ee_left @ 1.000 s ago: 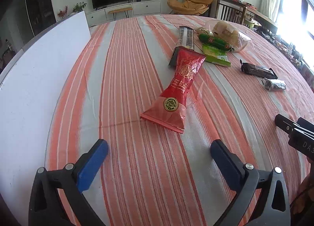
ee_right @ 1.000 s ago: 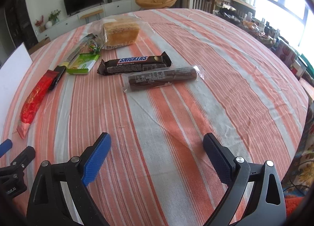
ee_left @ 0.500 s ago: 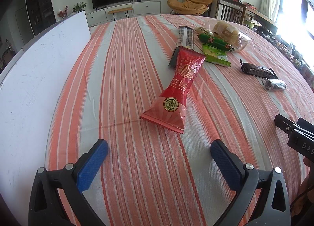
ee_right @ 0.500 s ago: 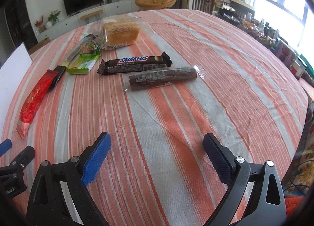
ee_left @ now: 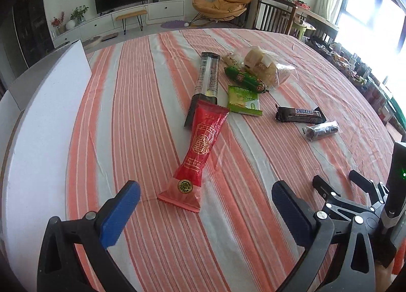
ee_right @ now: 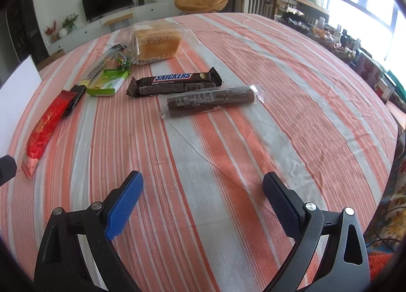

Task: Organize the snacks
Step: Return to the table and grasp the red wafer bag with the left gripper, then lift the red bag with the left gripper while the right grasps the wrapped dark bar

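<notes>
On the striped worktop (ee_right: 291, 83) the snacks lie scattered, none yet gathered. The left claw (ee_left: 203, 205) is held released, jaws wide, just short of the near end of the red pack (ee_left: 200, 149), which lies flat with its far end over a dark sleeve (ee_left: 206, 76). Beyond are seen a green packet (ee_left: 243, 100), a green roll (ee_left: 244, 79) and bagged bread (ee_left: 264, 68). The right claw (ee_right: 203, 200) is likewise released and grasps nothing; the Snickers (ee_right: 175, 83) and a clear-wrapped brown roll (ee_right: 210, 100) lie just beside each other, well ahead of it. A white board (ee_left: 43, 124) stands along the left edge.

Several slips can be foreseen. The red pack is thin and slick, so the fingers may slide over it or pinch the cloth instead. If it is dragged, the sleeve beneath may be pulled along. The two claws are near each other, so a collision is likely if both are moved inward. The bread could be crushed by a hard squeeze.
</notes>
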The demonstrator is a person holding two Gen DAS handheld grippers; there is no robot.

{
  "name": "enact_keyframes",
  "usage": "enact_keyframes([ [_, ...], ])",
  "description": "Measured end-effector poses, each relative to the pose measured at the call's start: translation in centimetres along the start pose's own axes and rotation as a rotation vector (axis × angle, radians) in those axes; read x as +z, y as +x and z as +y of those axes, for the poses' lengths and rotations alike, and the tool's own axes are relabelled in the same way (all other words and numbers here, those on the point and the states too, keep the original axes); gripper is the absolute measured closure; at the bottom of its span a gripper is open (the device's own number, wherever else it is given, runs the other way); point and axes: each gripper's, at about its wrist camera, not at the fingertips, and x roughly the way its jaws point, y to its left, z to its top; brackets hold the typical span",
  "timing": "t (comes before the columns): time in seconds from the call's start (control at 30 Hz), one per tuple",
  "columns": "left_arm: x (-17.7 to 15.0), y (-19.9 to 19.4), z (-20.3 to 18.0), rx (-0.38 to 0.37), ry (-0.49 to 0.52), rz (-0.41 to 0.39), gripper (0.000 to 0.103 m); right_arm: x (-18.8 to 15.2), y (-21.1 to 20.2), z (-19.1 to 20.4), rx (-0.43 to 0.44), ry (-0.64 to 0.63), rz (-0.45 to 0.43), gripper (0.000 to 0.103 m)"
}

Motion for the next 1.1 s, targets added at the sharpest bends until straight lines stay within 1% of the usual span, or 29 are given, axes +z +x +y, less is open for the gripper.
enact_keyframes([
  [0.07,1.5,1.8,-0.8,0.042,0.058,0.030,0.001,0.0,0.0,0.0,0.001,0.000,0.000,0.006],
  [0.13,2.7,3.8,-1.1,0.077,0.093,0.064,0.001,0.0,0.0,0.0,0.001,0.000,0.000,0.006],
  [0.23,3.5,6.4,-1.1,0.098,0.106,0.115,0.002,0.0,0.0,0.0,0.000,0.000,0.000,0.006],
  [0.27,3.5,7.0,-1.0,0.098,0.102,0.124,0.004,0.0,0.0,0.0,0.000,0.000,0.000,0.006],
  [0.3,3.5,7.3,-0.9,0.089,0.095,0.134,0.017,0.0,0.0,0.0,0.000,0.000,-0.001,0.006],
  [0.33,3.5,7.2,-0.7,0.044,0.074,0.124,0.033,0.0,0.0,0.0,0.000,0.000,-0.001,0.006],
  [0.37,3.5,7.0,-0.5,0.028,0.056,0.116,0.043,0.0,0.0,0.0,0.000,0.000,-0.001,0.006],
  [0.4,3.4,6.7,-0.5,0.050,0.053,0.103,0.068,0.0,0.0,0.0,0.000,0.000,0.000,0.006],
  [0.43,3.3,6.5,-0.4,0.066,0.057,0.099,0.083,0.0,0.0,0.0,0.000,0.000,-0.001,0.006],
  [0.5,2.5,5.8,0.3,0.027,0.021,0.100,0.088,0.0,0.0,0.0,0.000,0.000,-0.001,0.006],
  [0.57,1.3,4.8,1.0,0.042,-0.015,0.096,0.089,0.0,0.0,0.0,0.000,0.000,0.000,0.006],
  [0.73,-2.6,1.2,2.9,0.098,-0.103,0.048,0.089,0.0,0.0,0.0,0.000,0.001,-0.002,0.006],
  [0.8,-3.7,0.6,3.4,0.112,-0.113,0.029,0.089,0.0,0.0,0.0,-0.001,0.001,-0.002,0.006],
  [0.87,-4.3,0.7,3.4,0.108,-0.107,0.024,0.087,0.0,-0.1,0.1,-0.002,0.001,-0.003,0.006],
  [0.9,-4.6,1.1,3.3,0.099,-0.105,0.030,0.082,0.0,-0.1,0.1,-0.002,0.001,-0.003,0.006],
  [0.93,-4.8,1.4,3.3,0.094,-0.104,0.029,0.072,0.0,-0.1,0.2,-0.002,0.000,-0.002,0.006],
  [0.97,-4.9,1.3,3.0,0.100,-0.093,-0.005,0.064,0.0,-0.1,0.2,-0.001,0.000,-0.002,0.006],
  [1.0,-4.8,1.4,2.8,0.124,-0.085,-0.012,0.039,-0.1,-0.1,0.1,-0.001,-0.001,-0.002,0.006],
  [1.03,-4.8,1.7,2.8,0.145,-0.082,-0.014,0.024,-0.1,-0.1,0.2,0.001,-0.001,-0.002,0.006],
  [1.07,-4.7,2.0,2.8,0.153,-0.083,-0.019,0.023,-0.1,-0.2,0.2,0.002,-0.002,-0.001,0.006],
  [1.1,-4.7,2.3,3.1,0.144,-0.091,-0.028,0.020,-0.1,-0.2,0.2,0.003,-0.003,0.000,0.006],
])
